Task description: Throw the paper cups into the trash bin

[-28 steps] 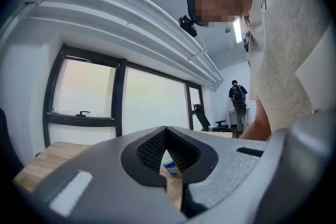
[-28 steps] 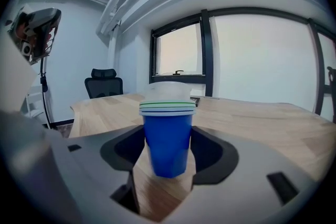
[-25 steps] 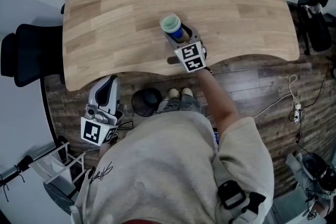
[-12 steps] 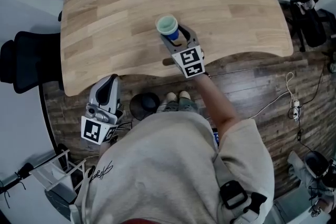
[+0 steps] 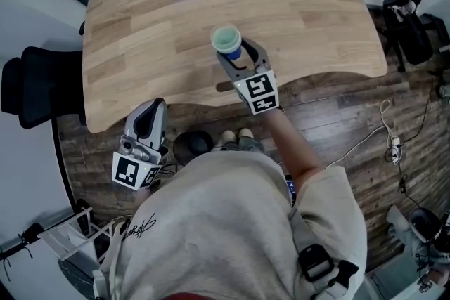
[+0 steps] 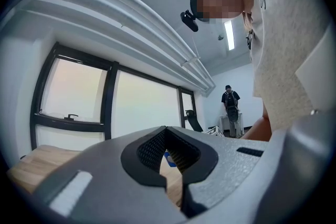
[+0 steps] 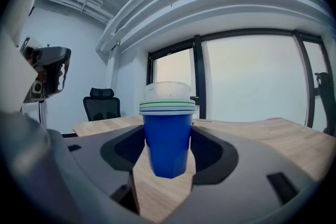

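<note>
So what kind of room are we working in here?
Most likely an office or lab workroom: a wooden desk with a black office chair beside it, tall windows along the wall, and cables trailing over the wood-plank floor.

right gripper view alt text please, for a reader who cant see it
A stack of blue paper cups with white rims stands upright, clamped between the right tongs over a wooden table. Behind are large windows and a black office chair.
</note>
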Tool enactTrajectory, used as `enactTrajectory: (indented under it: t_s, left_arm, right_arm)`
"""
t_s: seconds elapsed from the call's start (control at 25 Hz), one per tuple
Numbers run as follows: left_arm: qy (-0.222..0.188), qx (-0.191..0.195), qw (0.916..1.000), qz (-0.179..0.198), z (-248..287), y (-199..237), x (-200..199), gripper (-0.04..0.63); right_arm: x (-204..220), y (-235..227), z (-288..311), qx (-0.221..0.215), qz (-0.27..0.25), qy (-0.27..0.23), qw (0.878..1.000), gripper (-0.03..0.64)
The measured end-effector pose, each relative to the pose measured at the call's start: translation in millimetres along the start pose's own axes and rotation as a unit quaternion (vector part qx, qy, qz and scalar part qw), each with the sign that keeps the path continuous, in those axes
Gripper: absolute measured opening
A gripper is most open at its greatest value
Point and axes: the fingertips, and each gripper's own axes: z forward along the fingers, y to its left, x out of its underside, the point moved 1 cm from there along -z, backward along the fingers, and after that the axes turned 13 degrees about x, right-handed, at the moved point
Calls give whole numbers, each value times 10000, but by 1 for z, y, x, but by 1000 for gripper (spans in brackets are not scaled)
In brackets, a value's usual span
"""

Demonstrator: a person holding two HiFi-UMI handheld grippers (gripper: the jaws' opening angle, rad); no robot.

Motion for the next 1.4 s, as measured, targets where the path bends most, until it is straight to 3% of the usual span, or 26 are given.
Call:
enactTrajectory:
  t_s: [1.4]
  left_arm:
    - [-210,597,9980,27,49,-16,-4,2]
  right_arm:
    - [-80,-38,-96,398,200,-875,9952,276]
